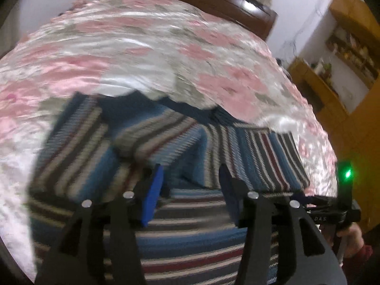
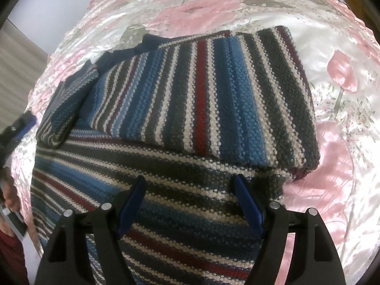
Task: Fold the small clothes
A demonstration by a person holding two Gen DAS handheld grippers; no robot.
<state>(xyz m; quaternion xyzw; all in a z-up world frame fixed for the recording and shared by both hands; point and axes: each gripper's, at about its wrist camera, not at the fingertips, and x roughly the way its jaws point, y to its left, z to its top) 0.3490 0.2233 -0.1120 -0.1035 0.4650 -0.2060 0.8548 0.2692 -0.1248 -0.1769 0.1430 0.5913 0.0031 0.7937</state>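
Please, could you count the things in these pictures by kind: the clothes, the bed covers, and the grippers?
Striped knit sweater: 1, partly folded
Pink floral bedspread: 1
Grippers: 2, the left gripper and the right gripper, both with jaws apart over the sweater
Total: 4

Even indoor light fills both views. The left wrist view is smeared with motion blur across the sweater and bedspread. The right wrist view is sharp, with glare on the satin; fisheye edges bend and darken.
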